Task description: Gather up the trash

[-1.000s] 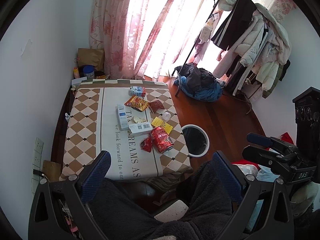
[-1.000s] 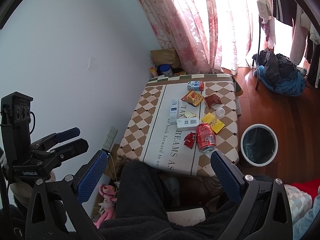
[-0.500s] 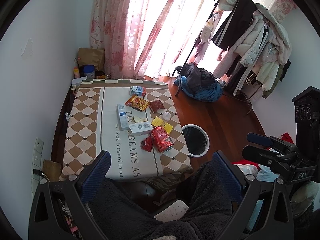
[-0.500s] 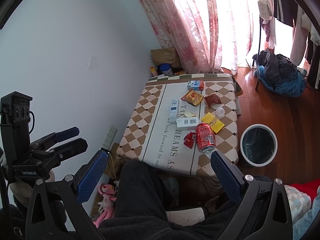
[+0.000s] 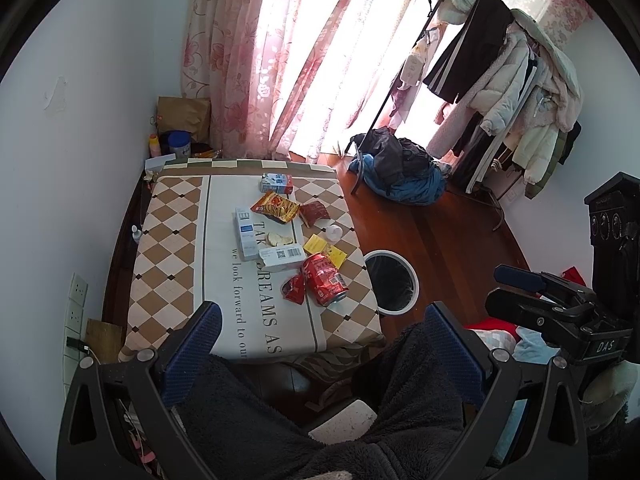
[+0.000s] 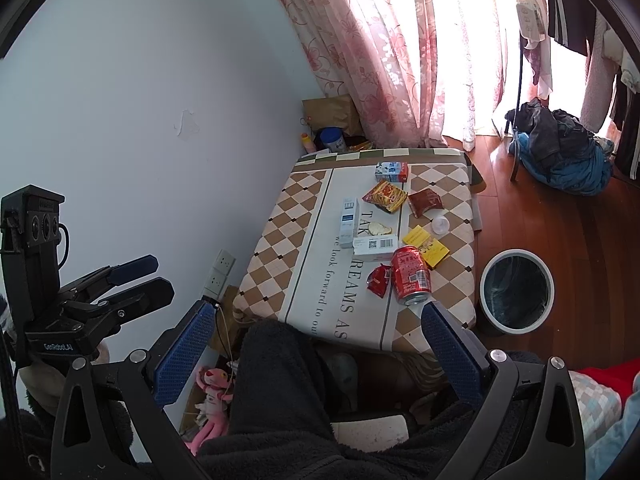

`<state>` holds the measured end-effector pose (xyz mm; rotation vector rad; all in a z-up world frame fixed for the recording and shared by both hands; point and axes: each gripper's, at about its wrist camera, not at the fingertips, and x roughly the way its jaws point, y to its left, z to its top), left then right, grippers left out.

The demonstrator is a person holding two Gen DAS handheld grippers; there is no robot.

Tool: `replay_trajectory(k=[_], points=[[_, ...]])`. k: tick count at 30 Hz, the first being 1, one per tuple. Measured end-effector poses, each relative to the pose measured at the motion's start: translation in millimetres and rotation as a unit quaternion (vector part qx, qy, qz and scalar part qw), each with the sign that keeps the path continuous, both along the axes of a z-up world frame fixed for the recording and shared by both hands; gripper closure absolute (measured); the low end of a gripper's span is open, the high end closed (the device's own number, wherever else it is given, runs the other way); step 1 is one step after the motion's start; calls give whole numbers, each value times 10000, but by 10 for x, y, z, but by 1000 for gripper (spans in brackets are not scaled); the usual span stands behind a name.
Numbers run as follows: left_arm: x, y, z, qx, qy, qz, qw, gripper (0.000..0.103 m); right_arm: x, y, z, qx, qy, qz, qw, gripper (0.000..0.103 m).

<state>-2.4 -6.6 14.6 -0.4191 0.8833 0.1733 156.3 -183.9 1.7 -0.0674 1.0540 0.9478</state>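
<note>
The counter (image 5: 172, 240) in front of me carries a checkered cloth. On it lie a red can (image 5: 324, 284) on its side, a red wrapper (image 5: 294, 289) touching it, two white boxes (image 5: 245, 234), yellow packets (image 5: 325, 250), snack bags (image 5: 276, 206) and a milk carton (image 5: 277, 183).

A lived-in home room: floral pink curtains (image 5: 256, 60) over a bright window, a loaded coat rack (image 5: 516, 80), wooden floor (image 5: 452, 236), and a low cloth-covered surface (image 5: 172, 240) littered with snack wrappers.

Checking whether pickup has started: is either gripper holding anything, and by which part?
Nothing is held. The left gripper and right gripper are both open and empty.
</note>
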Motion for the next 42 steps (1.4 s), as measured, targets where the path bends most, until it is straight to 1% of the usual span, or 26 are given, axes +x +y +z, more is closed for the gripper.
replay_trajectory(k=[30, 33, 35, 36, 37, 39, 40, 42], points=[[-39, -31, -3, -23, -33, 27, 10000, 0, 20, -10, 33, -4, -41, 8, 10000, 0], [9, -26, -57, 83, 39, 172, 9998, 0, 42, -11, 25, -10, -65, -81, 9999, 0], [119, 50, -213, 372, 169, 488, 9980, 0, 122, -14, -41, -47, -102, -292, 9995, 0], [210, 117, -364, 608, 327, 724, 9950, 0, 174, 1, -93, -93, -147, -380, 9991, 0], [254, 152, -442, 710, 409, 831, 9932, 0, 236, 22, -165, -176, -193, -483, 9985, 0], [460, 316, -853, 985, 811, 1207, 9845, 0, 400, 87, -385, -386, -248, -666, 9967, 0], [519, 360, -984, 1028, 920, 1298, 9819, 0, 518, 147, -562, -553, -231, -774, 9952, 0], [658, 507, -1387, 1108, 1189, 1524, 9749, 0, 779, 297, -979, -885, -102, -898, 9920, 0]])
